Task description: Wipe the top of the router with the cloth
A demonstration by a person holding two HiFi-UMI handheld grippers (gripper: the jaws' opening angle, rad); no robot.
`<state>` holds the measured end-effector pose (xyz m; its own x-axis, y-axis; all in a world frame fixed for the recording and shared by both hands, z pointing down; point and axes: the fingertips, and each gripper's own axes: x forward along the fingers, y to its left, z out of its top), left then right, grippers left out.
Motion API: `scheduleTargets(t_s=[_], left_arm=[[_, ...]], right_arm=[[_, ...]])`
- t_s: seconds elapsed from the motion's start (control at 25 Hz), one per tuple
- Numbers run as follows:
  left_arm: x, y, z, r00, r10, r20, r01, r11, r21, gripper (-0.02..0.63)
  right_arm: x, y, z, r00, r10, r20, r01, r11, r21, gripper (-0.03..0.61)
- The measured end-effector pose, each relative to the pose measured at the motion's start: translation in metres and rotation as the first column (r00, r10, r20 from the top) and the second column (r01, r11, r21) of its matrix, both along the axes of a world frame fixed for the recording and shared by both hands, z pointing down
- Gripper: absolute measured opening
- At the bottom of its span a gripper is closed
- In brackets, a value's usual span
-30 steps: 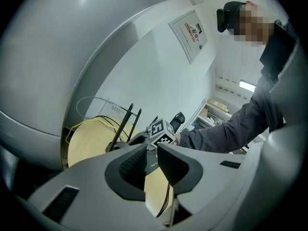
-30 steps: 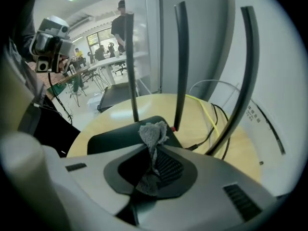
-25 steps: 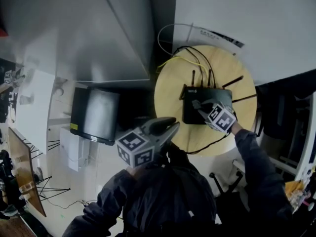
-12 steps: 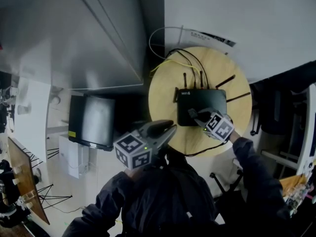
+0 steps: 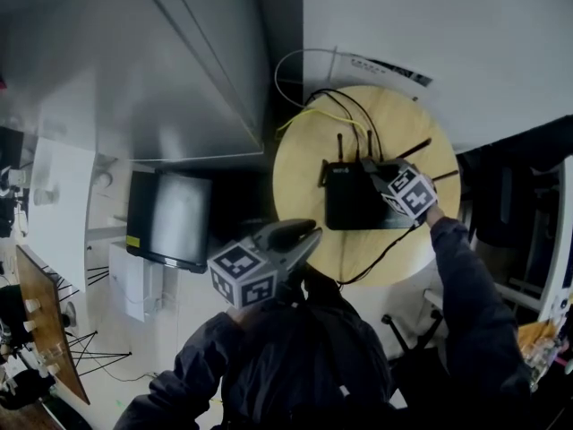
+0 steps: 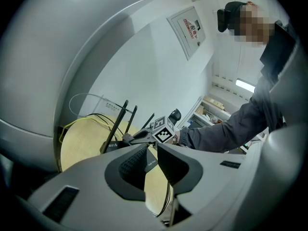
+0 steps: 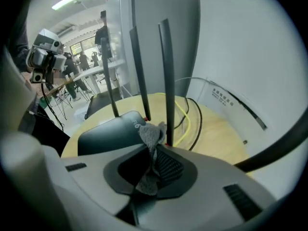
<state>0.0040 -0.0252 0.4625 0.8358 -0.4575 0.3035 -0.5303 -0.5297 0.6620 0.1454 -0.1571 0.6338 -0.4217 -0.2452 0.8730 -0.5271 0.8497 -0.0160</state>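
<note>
Cloth [image 7: 152, 134]: small, soft, limp, light. Right gripper [image 7: 153, 154] clenched on it mid-fold; free end lay at rear edge of router [image 5: 358, 206], by antennas [image 7: 166, 81]. Router on round table [image 5: 300, 173]: rigid, prob. light, may slide. Left gripper [image 6: 150, 159]: jaws slightly apart, empty.

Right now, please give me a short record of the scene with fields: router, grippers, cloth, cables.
router: flat black box with upright antennas, on round pale wooden table
right gripper: fingers shut on small grey cloth, at the antenna end
left gripper: fingers slightly apart, empty, away from router
cables: yellow and black, behind router
</note>
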Motion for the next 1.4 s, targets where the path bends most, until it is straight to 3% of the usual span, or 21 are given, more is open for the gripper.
scheduleTargets(t_s=[0.16,0.32,0.88,1.16,1.28,1.4], left_arm=[[-0.001,-0.001,-0.001,1.000,-0.002,0.006,0.002,1.000,0.006,0.066],[-0.004,0.000,0.000,1.000,0.002,0.003,-0.002,1.000,0.002,0.066],[0.012,0.005,-0.001,0.998,0.068,-0.010,-0.068,0.998,0.004,0.066],[0.021,0.009,-0.001,0.996,0.087,-0.014,-0.087,0.996,0.003,0.066],[0.022,0.011,-0.002,0.996,0.086,-0.016,-0.086,0.996,0.004,0.066],[0.020,0.011,-0.002,0.997,0.078,-0.015,-0.078,0.997,0.003,0.066]], right_arm=[[0.006,-0.005,0.010,1.000,0.017,-0.020,-0.017,1.000,-0.009,0.071],[0.006,0.012,0.012,0.998,-0.039,-0.041,0.037,0.998,-0.042,0.071],[0.011,0.127,0.008,0.996,-0.076,0.045,0.081,0.987,-0.138,0.071],[0.013,0.142,0.009,0.994,-0.097,0.045,0.103,0.982,-0.158,0.071],[0.019,0.118,0.000,0.998,-0.045,0.045,0.049,0.995,-0.090,0.071],[0.037,0.074,-0.004,0.999,0.037,-0.027,-0.037,0.999,0.010,0.071]])
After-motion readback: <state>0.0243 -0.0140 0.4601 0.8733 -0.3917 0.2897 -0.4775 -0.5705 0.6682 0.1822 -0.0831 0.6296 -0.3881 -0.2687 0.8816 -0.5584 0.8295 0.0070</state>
